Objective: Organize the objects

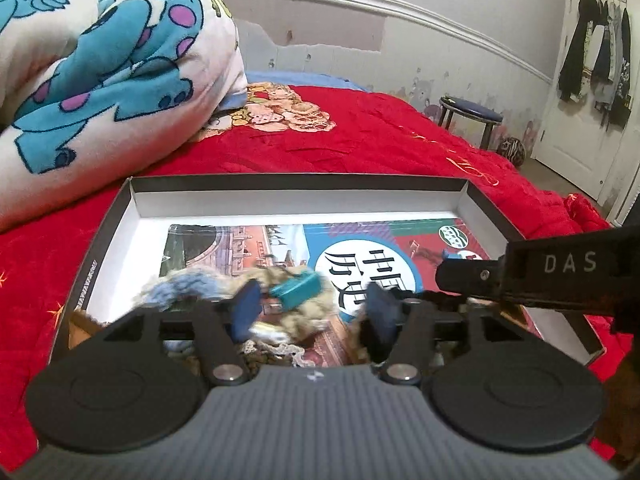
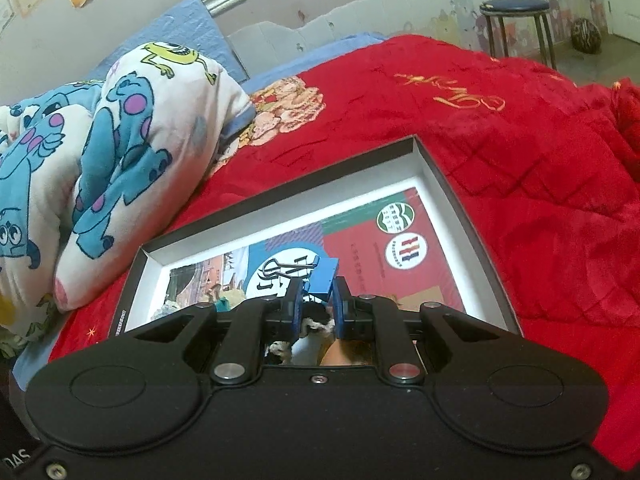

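Note:
A shallow black box lid with a white inside (image 1: 132,216) (image 2: 448,184) lies on the red bed and holds a colourful printed card (image 1: 360,248) (image 2: 360,248). In the left wrist view my left gripper (image 1: 312,308) is open above fluffy blue and beige hair ties (image 1: 188,288) and a teal binder clip (image 1: 298,288) in the lid. In the right wrist view my right gripper (image 2: 316,300) is shut on a blue binder clip (image 2: 322,280) with wire handles, held over the card. The right gripper's body (image 1: 560,276) shows at the right of the left wrist view.
A bundled cartoon-monster blanket (image 1: 100,64) (image 2: 100,152) lies on the bed left of the lid. The red bedspread (image 1: 380,140) (image 2: 520,140) surrounds the lid. A blue-topped stool (image 1: 472,116) (image 2: 516,12) and a ball (image 1: 512,151) stand by the far wall.

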`<state>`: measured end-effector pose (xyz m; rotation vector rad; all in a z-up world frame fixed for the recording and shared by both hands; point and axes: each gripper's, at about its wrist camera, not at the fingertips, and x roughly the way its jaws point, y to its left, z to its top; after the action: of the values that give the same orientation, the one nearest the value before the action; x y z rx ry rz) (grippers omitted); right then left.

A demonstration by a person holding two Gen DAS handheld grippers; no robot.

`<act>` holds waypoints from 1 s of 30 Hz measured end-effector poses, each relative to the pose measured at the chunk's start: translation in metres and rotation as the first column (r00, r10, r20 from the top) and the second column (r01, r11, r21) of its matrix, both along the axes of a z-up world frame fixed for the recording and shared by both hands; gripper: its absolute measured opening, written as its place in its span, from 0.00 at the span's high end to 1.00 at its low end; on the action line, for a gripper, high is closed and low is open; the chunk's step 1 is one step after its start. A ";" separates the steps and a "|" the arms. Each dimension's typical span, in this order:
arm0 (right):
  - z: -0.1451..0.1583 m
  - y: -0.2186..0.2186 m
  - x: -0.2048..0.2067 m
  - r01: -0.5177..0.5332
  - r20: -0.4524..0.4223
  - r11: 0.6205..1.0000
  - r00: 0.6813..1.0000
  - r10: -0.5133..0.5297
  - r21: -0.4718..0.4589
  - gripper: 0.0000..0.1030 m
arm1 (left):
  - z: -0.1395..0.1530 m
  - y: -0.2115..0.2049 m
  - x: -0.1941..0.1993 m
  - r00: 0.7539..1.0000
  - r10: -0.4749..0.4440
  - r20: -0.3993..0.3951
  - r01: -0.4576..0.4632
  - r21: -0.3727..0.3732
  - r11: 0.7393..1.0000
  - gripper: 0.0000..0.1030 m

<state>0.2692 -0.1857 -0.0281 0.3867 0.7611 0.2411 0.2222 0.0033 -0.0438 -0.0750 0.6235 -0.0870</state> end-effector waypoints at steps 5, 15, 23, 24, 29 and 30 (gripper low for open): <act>0.000 -0.002 -0.002 0.006 -0.004 1.000 1.000 -0.006 0.017 0.73 | -0.001 0.003 -0.002 0.999 0.032 0.000 -0.032 0.000 0.999 0.15; 0.013 -0.014 -0.014 0.016 0.044 0.996 0.999 -0.020 0.086 0.51 | 0.015 0.007 -0.022 0.993 0.098 0.063 -0.102 0.068 0.992 0.00; 0.044 -0.019 -0.052 0.013 0.172 0.998 0.985 -0.025 0.067 0.23 | 0.046 0.022 -0.057 0.988 0.132 0.078 -0.134 0.024 0.991 0.00; 0.047 -0.019 -0.059 0.012 0.185 0.998 0.983 -0.023 0.061 0.21 | 0.049 0.022 -0.063 0.988 0.132 0.083 -0.134 0.028 0.991 0.00; 0.057 -0.013 -0.100 0.007 0.247 0.999 0.969 -0.015 0.035 0.10 | 0.055 0.025 -0.112 0.984 0.147 0.100 -0.147 -0.004 0.989 0.00; 0.058 -0.009 -0.109 -0.002 0.255 1.000 0.967 -0.002 0.015 0.10 | 0.053 0.025 -0.121 0.984 0.149 0.098 -0.149 -0.011 0.989 0.00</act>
<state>0.1607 -0.1949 0.0297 0.3617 0.5065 0.2904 0.1016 0.0281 0.0096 -0.1196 0.5177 0.0528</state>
